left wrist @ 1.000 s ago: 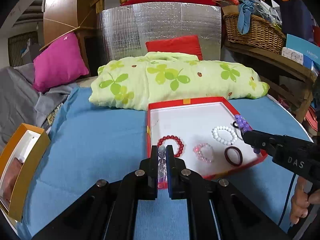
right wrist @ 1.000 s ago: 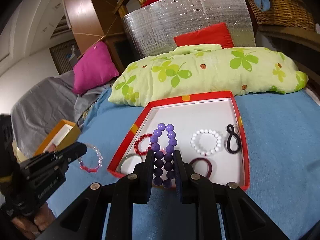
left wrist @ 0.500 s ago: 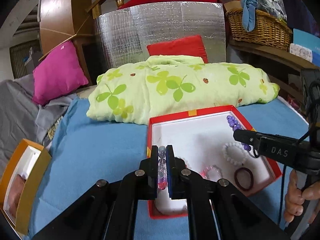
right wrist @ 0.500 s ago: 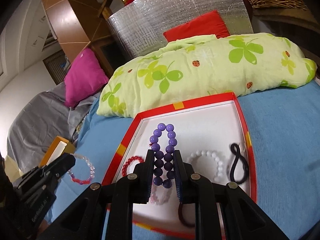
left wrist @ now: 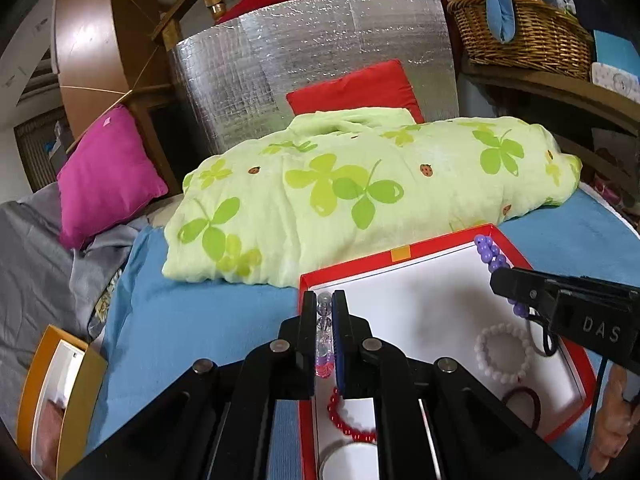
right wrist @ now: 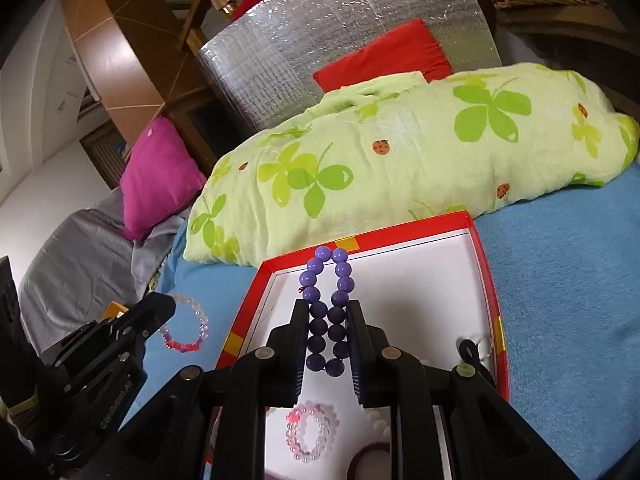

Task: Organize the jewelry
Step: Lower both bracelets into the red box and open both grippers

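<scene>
While each gripper carries a bracelet over the red box (left wrist: 404, 254), a slip is the likely trouble. The left gripper (left wrist: 327, 312) has its fingers clamped on a clear bracelet (left wrist: 324, 344) at the box's left edge; released there, it might land outside on the blue bed (left wrist: 192, 320). The right gripper (right wrist: 329, 334) has its fingers clamped on a purple bracelet (right wrist: 328, 292), whose round beads could roll free. Inside lie red (left wrist: 348, 420) and white (left wrist: 502, 354) bracelets. Behind sit a green quilt (left wrist: 360, 192), a pink pillow (left wrist: 104, 172) and a wicker basket (left wrist: 524, 32).
</scene>
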Tool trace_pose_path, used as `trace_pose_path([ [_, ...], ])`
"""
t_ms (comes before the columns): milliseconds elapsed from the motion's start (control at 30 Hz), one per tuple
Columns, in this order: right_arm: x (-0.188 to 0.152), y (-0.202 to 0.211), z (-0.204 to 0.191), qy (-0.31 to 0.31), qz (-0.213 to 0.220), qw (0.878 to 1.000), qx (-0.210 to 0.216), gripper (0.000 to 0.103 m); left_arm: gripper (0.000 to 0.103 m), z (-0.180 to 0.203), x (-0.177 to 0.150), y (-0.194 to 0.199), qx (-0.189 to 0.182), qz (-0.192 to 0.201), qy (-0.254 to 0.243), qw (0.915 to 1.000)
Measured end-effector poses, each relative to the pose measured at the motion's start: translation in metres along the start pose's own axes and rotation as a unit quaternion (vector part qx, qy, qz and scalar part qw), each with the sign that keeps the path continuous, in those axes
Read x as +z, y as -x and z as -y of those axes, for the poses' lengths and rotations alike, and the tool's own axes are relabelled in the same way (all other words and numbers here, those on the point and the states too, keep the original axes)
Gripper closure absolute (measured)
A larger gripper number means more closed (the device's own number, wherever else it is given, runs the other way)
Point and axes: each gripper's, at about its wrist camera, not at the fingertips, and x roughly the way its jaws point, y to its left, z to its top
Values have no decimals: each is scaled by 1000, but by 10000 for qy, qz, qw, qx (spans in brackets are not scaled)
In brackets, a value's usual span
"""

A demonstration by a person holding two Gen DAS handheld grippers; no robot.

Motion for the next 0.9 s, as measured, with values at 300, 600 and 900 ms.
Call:
trace_pose_path([
  [300,5,-19,13,-250,-224,9994,-66,83,95,7,7,-26,62,-228,-103,9997],
  [600,5,-36,30,-600,-472,9971,-45,83,95,9,4,-54,55,-563,-96,9984],
  [900,4,-50,33,-719,-627,9954,-60,83,95,14,4,-88,-264,-1037,-27,9943],
])
